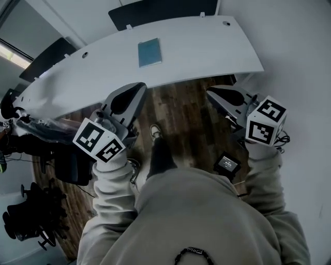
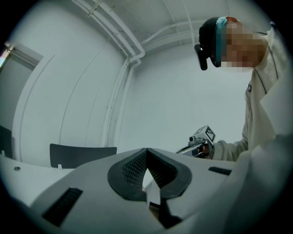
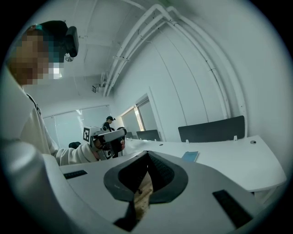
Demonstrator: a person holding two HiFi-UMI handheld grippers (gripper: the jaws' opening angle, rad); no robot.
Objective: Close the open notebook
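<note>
A thin blue notebook (image 1: 149, 52) lies flat on the white curved table (image 1: 207, 46), towards its far side, showing only its cover and no open pages. In the right gripper view the notebook (image 3: 190, 156) is small and far ahead. My left gripper (image 1: 136, 91) hovers over the wooden floor just short of the table's near edge, jaws together with nothing in them. My right gripper (image 1: 212, 94) is level with it on the right, also shut and empty. Both are well short of the notebook. Each gripper view shows the other gripper: the right one (image 2: 201, 140), the left one (image 3: 108, 138).
Black chair backs stand behind the table (image 1: 160, 10) and at its left end (image 1: 49, 54). A dark office chair base (image 1: 31, 217) and cables sit at lower left. A small black device (image 1: 227, 164) lies on the floor by my right arm. A person (image 3: 109, 122) stands far off.
</note>
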